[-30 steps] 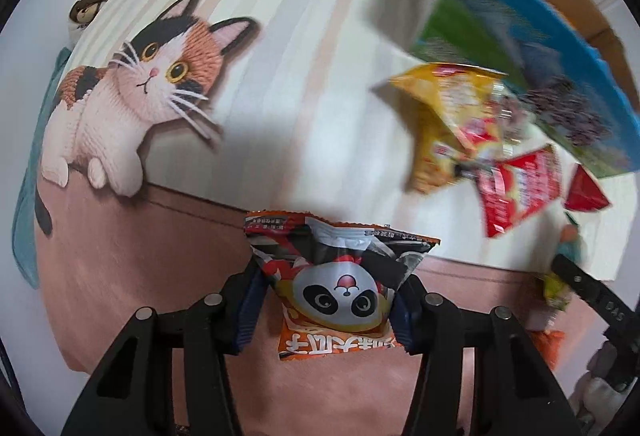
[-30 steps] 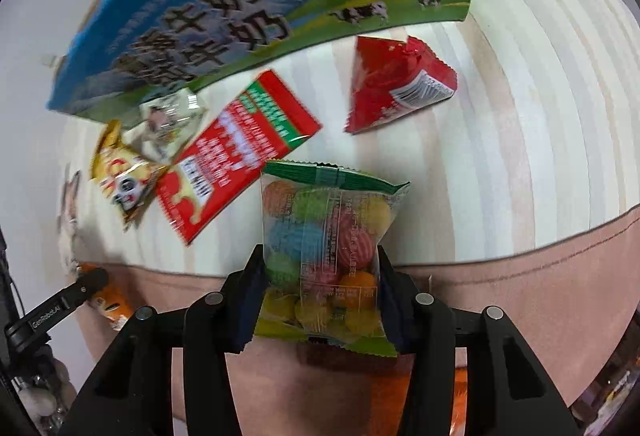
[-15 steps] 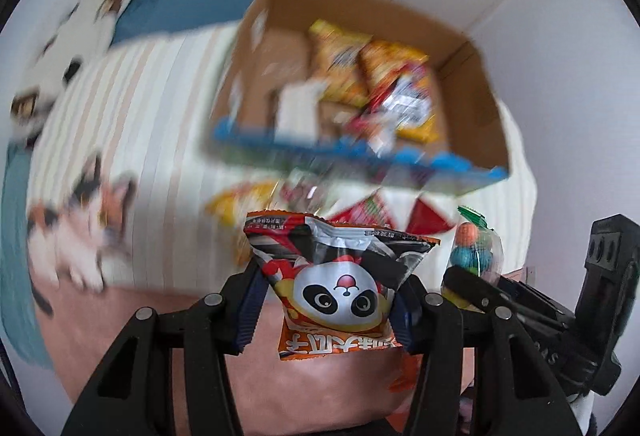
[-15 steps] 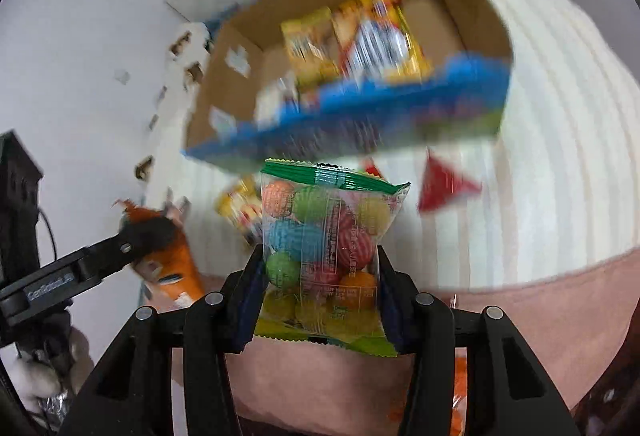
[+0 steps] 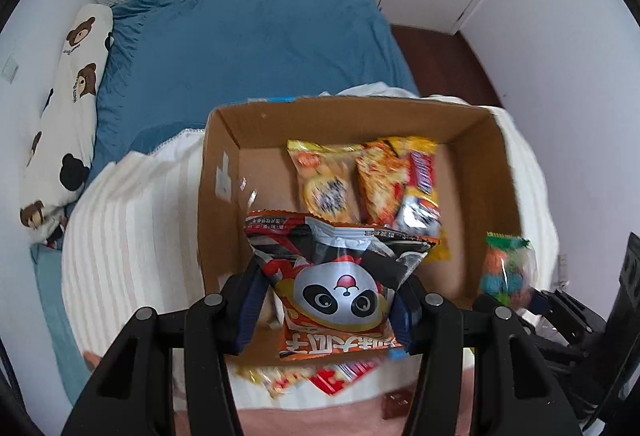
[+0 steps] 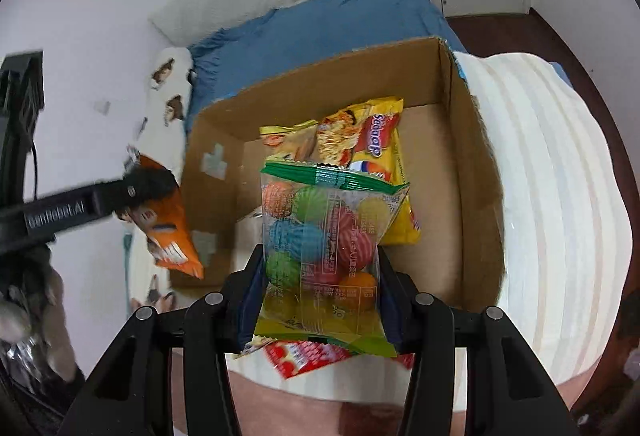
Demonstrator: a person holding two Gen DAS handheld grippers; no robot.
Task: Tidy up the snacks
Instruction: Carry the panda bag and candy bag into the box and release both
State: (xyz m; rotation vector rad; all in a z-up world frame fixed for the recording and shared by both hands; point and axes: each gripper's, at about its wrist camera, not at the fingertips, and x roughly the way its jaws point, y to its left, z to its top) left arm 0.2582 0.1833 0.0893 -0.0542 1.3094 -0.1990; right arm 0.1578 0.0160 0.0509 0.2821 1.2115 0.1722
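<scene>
— What did I have in hand at that point?

— My left gripper (image 5: pixel 326 300) was clamped on the panda snack packet (image 5: pixel 340 292), and my right gripper (image 6: pixel 320 292) was clamped on the clear bag of coloured candy balls (image 6: pixel 320 248). I had both held above the open cardboard box (image 5: pixel 216 155), which sat on the striped blanket (image 5: pixel 132 228).

— Anything in the way inside the box?

— Three packets already lay against its far wall: a yellow biscuit packet (image 5: pixel 324 183), a noodle packet (image 6: pixel 360 139) and a red-and-silver bar (image 5: pixel 420 191). The near left part of the floor looked bare.

— And around it?

— Loose red and yellow packets (image 5: pixel 320 376) lay on the blanket just before the box's near wall. Beyond the box I saw the blue sheet (image 5: pixel 248 47) and a bear-print pillow (image 5: pixel 68 103) by the wall.
</scene>
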